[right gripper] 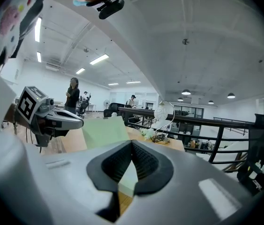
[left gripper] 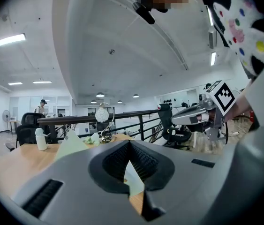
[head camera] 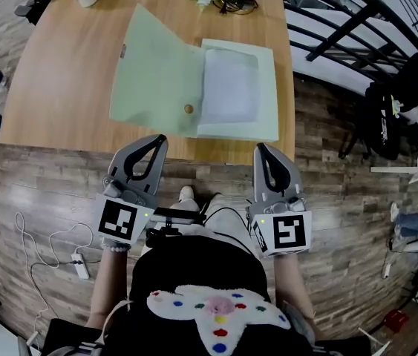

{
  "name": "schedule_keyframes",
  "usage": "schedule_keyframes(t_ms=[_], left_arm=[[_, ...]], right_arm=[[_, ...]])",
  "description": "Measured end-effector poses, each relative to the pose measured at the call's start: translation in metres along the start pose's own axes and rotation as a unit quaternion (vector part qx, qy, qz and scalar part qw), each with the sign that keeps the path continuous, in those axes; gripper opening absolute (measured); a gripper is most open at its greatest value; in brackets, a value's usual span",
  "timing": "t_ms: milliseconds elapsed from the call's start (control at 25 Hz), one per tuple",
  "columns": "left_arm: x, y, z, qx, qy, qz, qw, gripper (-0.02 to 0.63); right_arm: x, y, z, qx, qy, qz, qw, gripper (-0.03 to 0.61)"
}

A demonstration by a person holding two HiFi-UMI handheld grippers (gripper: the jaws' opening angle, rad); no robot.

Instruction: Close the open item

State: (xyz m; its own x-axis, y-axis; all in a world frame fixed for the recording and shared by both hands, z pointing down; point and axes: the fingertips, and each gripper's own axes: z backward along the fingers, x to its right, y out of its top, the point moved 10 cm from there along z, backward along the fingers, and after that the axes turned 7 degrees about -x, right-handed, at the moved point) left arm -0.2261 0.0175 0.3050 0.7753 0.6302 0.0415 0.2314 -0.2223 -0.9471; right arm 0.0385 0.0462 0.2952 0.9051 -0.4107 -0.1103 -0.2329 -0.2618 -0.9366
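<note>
Pale green box (head camera: 197, 87), open, lying on the near right part of the wooden table (head camera: 67, 87). Flap lid (head camera: 157, 73) tilted up at left, white-lined tray (head camera: 231, 87) at right. Left gripper (head camera: 159, 140) just off the table's near edge, jaws pressed together, empty. Right gripper (head camera: 260, 148) off the same edge, jaws likewise together, nothing held.

The surface (head camera: 67, 87) is smooth light wood; the open box (head camera: 160, 73) on it looks like matt pale-green card, lined white at 3 o'clock. The left tongs (head camera: 157, 141) and right tongs (head camera: 262, 148) are matt grey plastic with ribbed black pads (left gripper: 116, 162).
</note>
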Motion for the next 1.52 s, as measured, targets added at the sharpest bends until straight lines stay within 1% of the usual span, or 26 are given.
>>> schedule_keyframes(t_ms=[160,280,400,520,720,840,960,1120,1160,1360,1520], left_arm=[[-0.005,-0.007,0.000,-0.013,0.014,0.011,0.9997,0.006],[-0.007,-0.012,0.001,-0.023,0.033,0.015,0.9991,0.006],[-0.008,-0.019,-0.001,-0.034,0.049,0.028,0.9978,0.006],[-0.008,-0.028,-0.004,-0.045,0.055,0.042,0.9965,0.006],[-0.008,-0.048,-0.011,-0.064,0.060,0.080,0.9930,0.008],[-0.011,-0.067,-0.016,-0.085,0.070,0.114,0.9874,0.011],[-0.014,-0.078,-0.020,-0.092,0.079,0.148,0.9816,0.062],[-0.019,-0.088,-0.026,-0.086,0.103,0.161,0.9778,0.143],[-0.020,-0.091,-0.028,-0.085,0.106,0.167,0.9765,0.153],[-0.028,-0.111,-0.041,-0.090,0.117,0.206,0.9674,0.177],[-0.033,-0.117,-0.052,-0.090,0.119,0.219,0.9642,0.178]], right_arm=[[0.004,0.000,-0.007,-0.002,0.014,0.001,1.000,0.008],[0.007,0.000,-0.014,-0.005,0.028,0.005,1.000,0.008],[0.012,-0.001,-0.019,-0.009,0.043,0.011,0.999,0.008],[0.016,-0.003,-0.023,-0.013,0.053,0.012,0.998,0.008],[0.022,-0.009,-0.027,-0.024,0.067,0.014,0.997,0.008],[0.026,-0.012,-0.028,-0.032,0.074,0.019,0.997,0.008],[0.029,-0.015,-0.029,-0.040,0.075,0.018,0.996,0.008],[0.032,-0.019,-0.032,-0.046,0.075,0.013,0.996,0.008],[0.032,-0.020,-0.033,-0.047,0.074,0.011,0.996,0.008],[0.036,-0.025,-0.037,-0.055,0.073,0.008,0.996,0.008],[0.040,-0.028,-0.039,-0.061,0.070,0.008,0.996,0.008]])
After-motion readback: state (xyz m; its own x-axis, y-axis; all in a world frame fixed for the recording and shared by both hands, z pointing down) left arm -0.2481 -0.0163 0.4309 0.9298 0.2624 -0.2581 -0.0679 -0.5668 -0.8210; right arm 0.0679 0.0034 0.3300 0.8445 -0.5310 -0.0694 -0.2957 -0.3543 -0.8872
